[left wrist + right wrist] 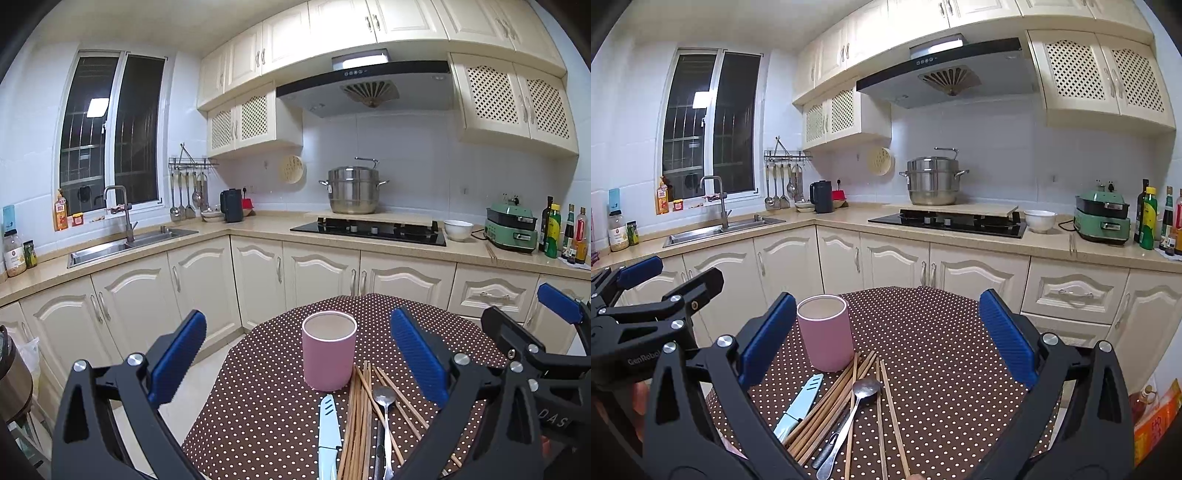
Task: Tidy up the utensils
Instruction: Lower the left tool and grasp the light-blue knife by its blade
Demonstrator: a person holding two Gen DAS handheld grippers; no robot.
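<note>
Left gripper (295, 350) hovers above the near edge of the brown, white-dotted tablecloth (266, 406), blue-padded fingers (177, 354) spread wide and empty; likely poised over the work, nothing chosen yet. Furthest left on the table: pale blue sheathed knife with a lighter handle (328, 428), long axis running near to far, tip towards the far side and the cup. Just beyond it stands a pink cylindrical cup with a cream interior (328, 354), upright, mouth open and apparently empty, probably the holder meant to take the utensils. To the right of the knife, a loose bundle of brown wooden chopsticks (360, 417), long axes mostly near to far, far ends fanning just beside the cup's base, a few splayed out rightward. Over the bundle lies a steel spoon (384, 397), bowl at the far end, handle running back towards the near edge; a dark-handled utensil sits beside it, type unclear. Right gripper (886, 347), fingers (1006, 339) likewise parted with nothing between them, hangs over the right half of the table. Judgement: sorting not begun; the utensils already point roughly at the cup, easing pickup along their length.
</note>
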